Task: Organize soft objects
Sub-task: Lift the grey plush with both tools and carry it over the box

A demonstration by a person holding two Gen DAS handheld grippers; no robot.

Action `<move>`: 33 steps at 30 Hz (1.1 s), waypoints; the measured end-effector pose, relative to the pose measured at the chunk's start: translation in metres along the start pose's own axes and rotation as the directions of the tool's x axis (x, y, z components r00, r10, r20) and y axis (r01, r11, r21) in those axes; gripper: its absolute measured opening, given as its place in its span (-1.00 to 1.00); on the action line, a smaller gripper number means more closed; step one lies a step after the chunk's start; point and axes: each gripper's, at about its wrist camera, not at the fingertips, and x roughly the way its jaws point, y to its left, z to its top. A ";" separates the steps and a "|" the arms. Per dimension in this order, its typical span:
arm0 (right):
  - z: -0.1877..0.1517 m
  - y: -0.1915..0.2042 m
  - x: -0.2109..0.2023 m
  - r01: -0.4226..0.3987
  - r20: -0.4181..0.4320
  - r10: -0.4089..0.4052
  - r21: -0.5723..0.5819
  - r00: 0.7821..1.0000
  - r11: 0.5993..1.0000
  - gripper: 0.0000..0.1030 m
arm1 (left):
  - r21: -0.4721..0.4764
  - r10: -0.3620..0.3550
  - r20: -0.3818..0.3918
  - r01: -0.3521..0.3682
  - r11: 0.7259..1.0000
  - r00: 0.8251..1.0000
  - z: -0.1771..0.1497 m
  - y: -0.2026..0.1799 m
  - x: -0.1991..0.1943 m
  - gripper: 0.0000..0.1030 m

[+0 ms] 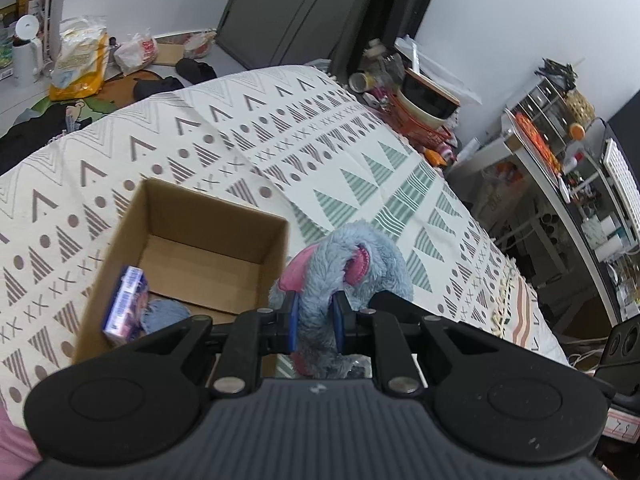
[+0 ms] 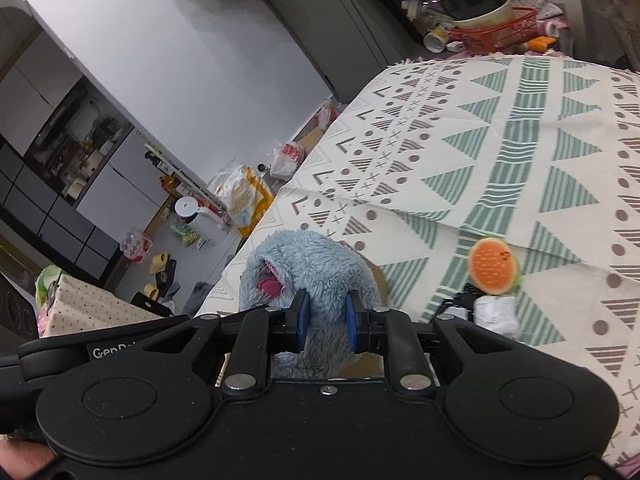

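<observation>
The left hand-held gripper (image 1: 314, 322) was clamped on a fluffy grey-blue plush toy with pink ear linings (image 1: 344, 264), its blue pads pressed into the fur on both sides. The right hand-held gripper (image 2: 326, 322) gripped the same plush toy (image 2: 308, 272) in the same way, so the toy hung between the two tools above the patterned cream cloth with green and brown triangles (image 1: 256, 136) that covered the surface below.

Just left of the toy in the left wrist view stood an open brown cardboard box (image 1: 192, 248), its near right corner touching or almost touching the fur. Inside the box, against the left wall, lay a small blue and purple printed carton (image 1: 126, 306) and beside it a blue-grey soft bundle (image 1: 166, 314), partly hidden by the gripper body.

In the right wrist view, a round orange plush piece with a green rim (image 2: 494, 266) lay on the cloth to the right of the toy, well apart from it, with a crumpled white item (image 2: 496, 314) and something dark just below it.

At the far edge of the cloth a red wire basket holding a dark bowl (image 2: 492, 32) stood among cluttered small things. Bags and a white kettle (image 2: 196, 216) stood beyond the cloth's left edge.
</observation>
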 end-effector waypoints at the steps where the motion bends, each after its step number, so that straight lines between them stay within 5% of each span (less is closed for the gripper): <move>1: 0.000 0.004 0.004 -0.001 -0.004 0.001 -0.003 1.000 1.000 -0.63 | -0.006 0.001 0.001 -0.001 1.000 1.000 0.002 0.005 -0.001 -0.68; 33: -0.005 0.060 0.122 0.036 -0.145 -0.044 -0.059 0.988 0.998 -0.62 | -0.128 0.105 -0.052 -0.110 0.986 0.993 0.043 0.107 0.036 -0.70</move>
